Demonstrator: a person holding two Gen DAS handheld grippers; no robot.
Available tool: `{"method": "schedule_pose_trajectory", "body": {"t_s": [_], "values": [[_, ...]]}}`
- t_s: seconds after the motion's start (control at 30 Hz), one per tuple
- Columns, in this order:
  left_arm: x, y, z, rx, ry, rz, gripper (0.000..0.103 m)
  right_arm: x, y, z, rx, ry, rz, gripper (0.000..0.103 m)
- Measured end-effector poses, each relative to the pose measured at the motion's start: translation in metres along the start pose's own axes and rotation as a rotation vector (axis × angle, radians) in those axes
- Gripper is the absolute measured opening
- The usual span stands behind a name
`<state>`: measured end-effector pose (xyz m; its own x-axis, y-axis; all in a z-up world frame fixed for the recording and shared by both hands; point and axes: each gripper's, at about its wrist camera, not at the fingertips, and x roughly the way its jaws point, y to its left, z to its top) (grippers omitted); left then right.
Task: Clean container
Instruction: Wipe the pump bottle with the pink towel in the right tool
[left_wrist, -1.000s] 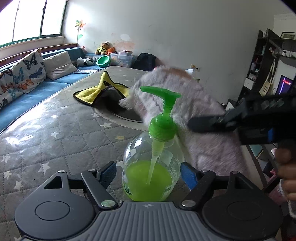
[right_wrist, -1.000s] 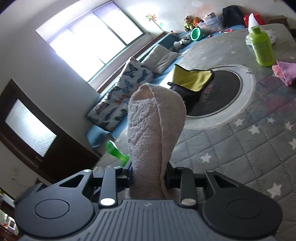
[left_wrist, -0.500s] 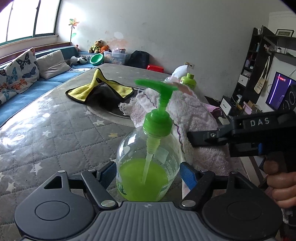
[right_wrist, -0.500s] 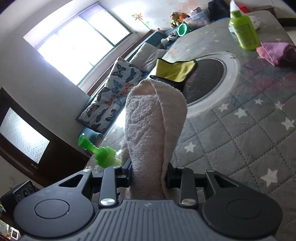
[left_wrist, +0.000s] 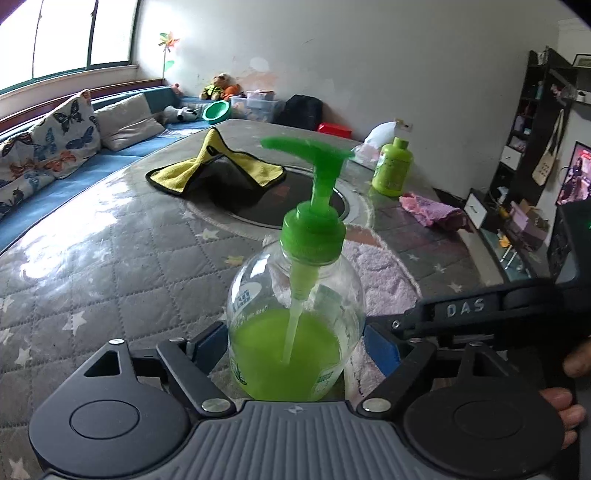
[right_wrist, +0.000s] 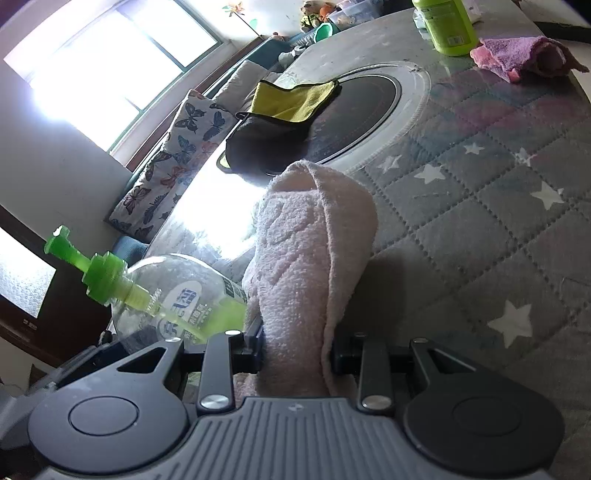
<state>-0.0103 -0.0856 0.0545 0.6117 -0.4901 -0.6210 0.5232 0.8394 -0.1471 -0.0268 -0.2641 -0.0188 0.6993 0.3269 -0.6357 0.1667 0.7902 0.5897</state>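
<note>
Left gripper eases off the pump bottle; towel comes down beside it.

Our left gripper (left_wrist: 295, 345) has just been opening: its pads now stand a little clear of the pump bottle (left_wrist: 295, 314), which sits upright between them on the quilted worktop (left_wrist: 110, 266). Our right gripper (right_wrist: 295, 356) stays clenched on the pink towel (right_wrist: 310, 266), now lowered from mid-air to the worktop just beside the bottle. We judge the wiping pass is finishing and the bottle is being set down.

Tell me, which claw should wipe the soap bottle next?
The right claw: it already pinches the pink towel beside the soap bottle. The left claw just loosened around the bottle.
</note>
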Motion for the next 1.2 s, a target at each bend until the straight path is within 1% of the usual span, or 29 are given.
{"method": "schedule_pose_trajectory", "body": {"t_s": [0.1,0.3,0.37,0.47,0.5,0.6,0.83,0.97,1.07,1.2], "values": [[0.003,-0.002,-0.001,0.009,-0.003,0.016,0.085,-0.002,-0.001,0.004,0.014,-0.003,0.01,0.031],[0.004,0.003,-0.002,0.041,-0.004,-0.012,0.083,-0.02,0.012,0.017,-0.009,-0.046,0.067,0.031],[0.003,0.003,-0.003,0.065,0.0,-0.034,0.083,-0.031,0.021,0.023,-0.029,-0.068,0.096,0.031],[0.0,0.004,-0.004,0.106,0.012,-0.089,0.083,-0.043,0.032,0.03,-0.053,-0.09,0.147,0.031],[0.0,0.004,-0.005,0.122,0.013,-0.101,0.083,-0.046,0.037,0.033,-0.063,-0.09,0.17,0.031],[0.0,0.003,-0.007,0.15,0.012,-0.11,0.083,-0.042,0.042,0.038,-0.068,-0.065,0.199,0.031],[0.003,0.007,-0.007,0.154,0.009,-0.128,0.084,-0.027,0.034,0.042,-0.04,-0.045,0.197,0.031],[0.003,0.007,-0.007,0.16,0.007,-0.13,0.084,-0.016,0.029,0.047,-0.034,-0.035,0.16,0.032],[0.004,0.007,-0.007,0.167,0.007,-0.135,0.084,-0.006,0.024,0.048,-0.033,-0.023,0.117,0.032],[0.004,0.01,-0.006,0.173,0.009,-0.151,0.084,0.009,0.015,0.043,-0.036,0.017,0.063,0.032]]}}
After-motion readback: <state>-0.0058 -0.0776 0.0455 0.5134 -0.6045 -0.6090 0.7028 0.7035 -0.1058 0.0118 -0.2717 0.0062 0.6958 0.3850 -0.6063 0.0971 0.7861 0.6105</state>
